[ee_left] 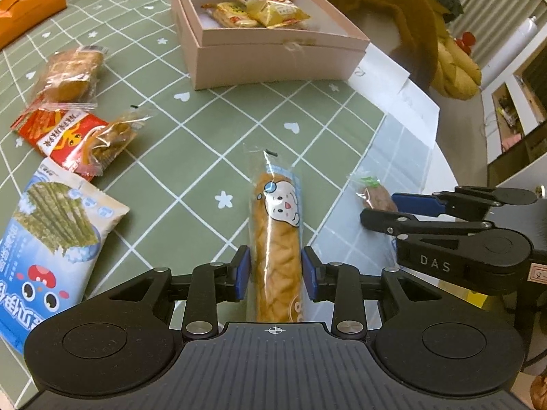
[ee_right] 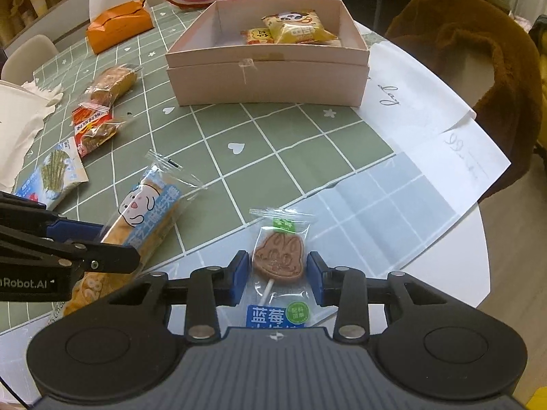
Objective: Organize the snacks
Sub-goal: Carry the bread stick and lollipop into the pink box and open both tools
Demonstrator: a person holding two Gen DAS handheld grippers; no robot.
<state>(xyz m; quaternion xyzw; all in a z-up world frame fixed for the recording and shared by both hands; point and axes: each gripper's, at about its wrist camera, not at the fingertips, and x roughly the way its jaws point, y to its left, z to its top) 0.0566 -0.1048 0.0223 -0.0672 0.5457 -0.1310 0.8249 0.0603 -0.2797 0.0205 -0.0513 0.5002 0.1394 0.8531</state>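
— Where are my claws?
— My left claw (ee_left: pixel 276 271) straddles the bread stick (ee_left: pixel 277 239), pads just off it. My right claw (ee_right: pixel 277 278) brackets the lollipop (ee_right: pixel 278 256) near the counter (ee_right: pixel 307 143) edge, not pinching.

2 snack packets (ee_left: pixel 259 10) in box (ee_left: pixel 273 58)

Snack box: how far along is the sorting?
Done: two yellow packets lie in the pink box. In hand: the left hand-held gripper straddles the long bread stick, the right hand-held gripper the lollipop; neither looks lifted. Left: the seaweed pack, red packet and wrapped cakes on the tablecloth.
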